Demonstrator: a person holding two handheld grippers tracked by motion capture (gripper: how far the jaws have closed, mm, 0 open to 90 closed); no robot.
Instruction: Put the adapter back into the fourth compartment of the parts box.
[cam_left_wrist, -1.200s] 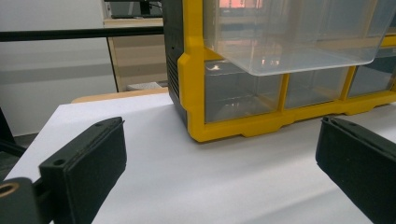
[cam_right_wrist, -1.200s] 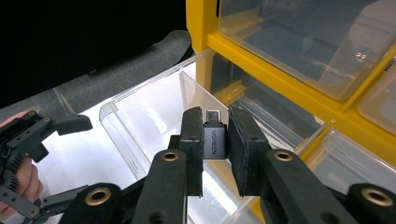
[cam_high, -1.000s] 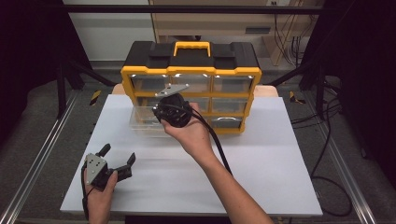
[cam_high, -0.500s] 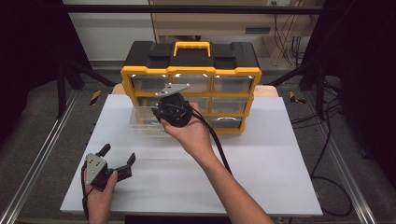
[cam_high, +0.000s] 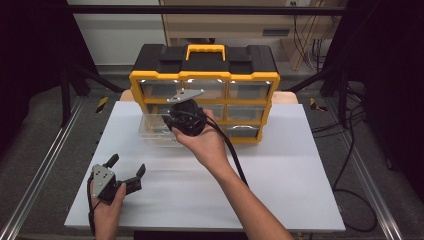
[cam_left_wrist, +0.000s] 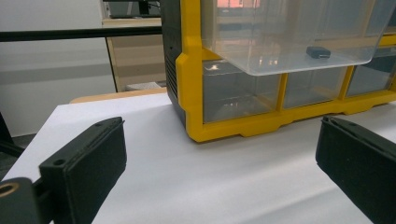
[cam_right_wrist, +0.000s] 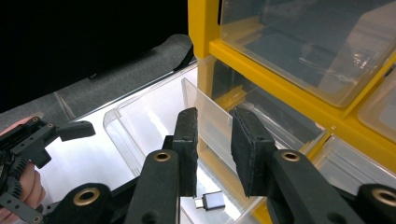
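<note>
At the twelve o'clock edge of the white table (cam_high: 280, 200) stands a yellow and black organizer (cam_high: 205, 75) with clear drawers. One clear drawer (cam_high: 155, 131) is pulled out of its middle row toward six o'clock, on the left column. The right gripper (cam_high: 172, 120), held in the right hand (cam_high: 205, 142), hangs over this drawer's inner end, pointing toward nine o'clock in the high view. In the right gripper view its jaws straddle the drawer's clear side wall (cam_right_wrist: 212, 123); a narrow gap shows between the pads and the wall, so they are close together but not pressing on it, and they have just been opening. Below the jaws, on the drawer floor, lies a small dark adapter with a metal plug (cam_right_wrist: 210, 201). In the left gripper view that small dark piece (cam_left_wrist: 318, 52) shows through the drawer bottom at about one o'clock.

The left gripper (cam_high: 122, 172) rests near the seven o'clock corner of the table in the left hand (cam_high: 107, 210), well apart from the organizer, its jaws spread wide with nothing between them.
</note>
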